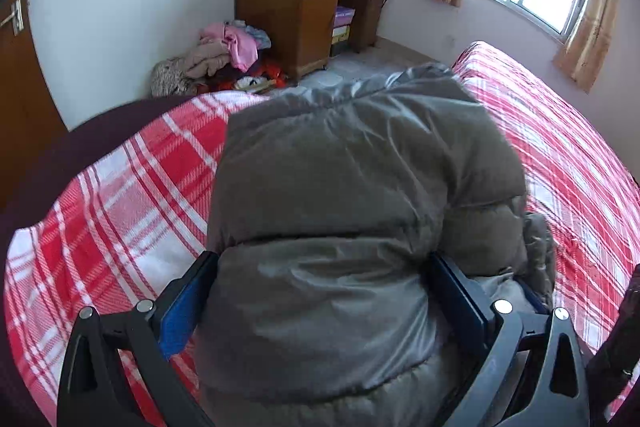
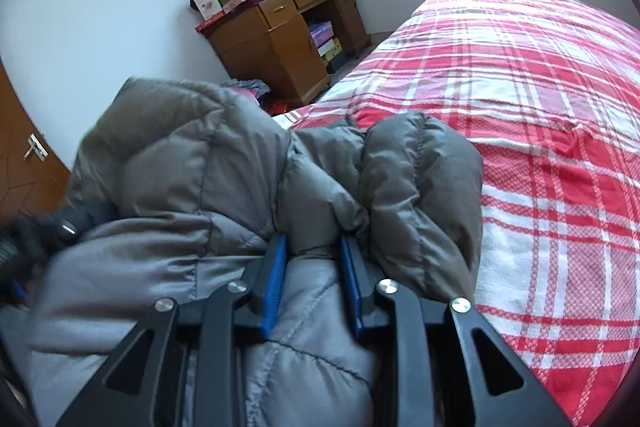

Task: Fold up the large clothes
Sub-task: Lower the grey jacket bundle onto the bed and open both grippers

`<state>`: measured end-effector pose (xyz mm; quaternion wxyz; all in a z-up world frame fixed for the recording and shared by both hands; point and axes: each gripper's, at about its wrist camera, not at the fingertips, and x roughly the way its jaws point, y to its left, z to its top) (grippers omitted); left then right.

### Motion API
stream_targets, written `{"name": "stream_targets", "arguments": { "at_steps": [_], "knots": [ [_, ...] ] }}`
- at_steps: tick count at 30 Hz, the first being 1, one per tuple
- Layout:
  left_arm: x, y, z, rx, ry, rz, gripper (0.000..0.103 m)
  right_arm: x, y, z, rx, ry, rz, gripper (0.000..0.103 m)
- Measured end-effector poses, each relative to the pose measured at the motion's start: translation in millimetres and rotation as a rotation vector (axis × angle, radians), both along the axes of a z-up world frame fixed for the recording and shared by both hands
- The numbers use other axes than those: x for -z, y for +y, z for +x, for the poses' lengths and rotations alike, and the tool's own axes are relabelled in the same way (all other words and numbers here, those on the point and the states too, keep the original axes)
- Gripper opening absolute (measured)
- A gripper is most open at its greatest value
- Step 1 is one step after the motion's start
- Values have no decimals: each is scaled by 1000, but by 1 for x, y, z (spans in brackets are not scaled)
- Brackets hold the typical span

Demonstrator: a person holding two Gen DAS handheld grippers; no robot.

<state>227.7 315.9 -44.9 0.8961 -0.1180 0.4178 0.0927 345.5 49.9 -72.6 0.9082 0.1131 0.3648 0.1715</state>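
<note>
Grey puffer jacket (image 1: pixel 360 187) cut off at bottom edge, blurred dark object (image 2: pixel 24 239) at left, bed (image 2: pixel 540 107) partly covered

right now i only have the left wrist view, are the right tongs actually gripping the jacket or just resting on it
Observer: Gripping. The right tongs are closed narrow on a pinched fold of the grey jacket.
Operator: anything loose on that side
Observer: Yes, a padded roll, likely a sleeve, bulges just right of the tongs, outside the grip.
</note>
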Motion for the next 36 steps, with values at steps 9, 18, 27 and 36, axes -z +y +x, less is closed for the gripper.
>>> {"name": "stream_targets", "arguments": {
  "at_steps": [9,18,27,36],
  "knots": [
    [21,2,10,-7,-4,23,102,-3,10,0,8,4,-69,28],
    [27,2,12,-16,-1,35,102,-4,21,1,23,-3,-136,28],
    [25,-4,10,-11,6,61,102,-15,30,-9,0,16,-308,28],
    [20,-12,5,-10,8,108,102,-13,10,-50,26,41,-247,28]
  ]
}}
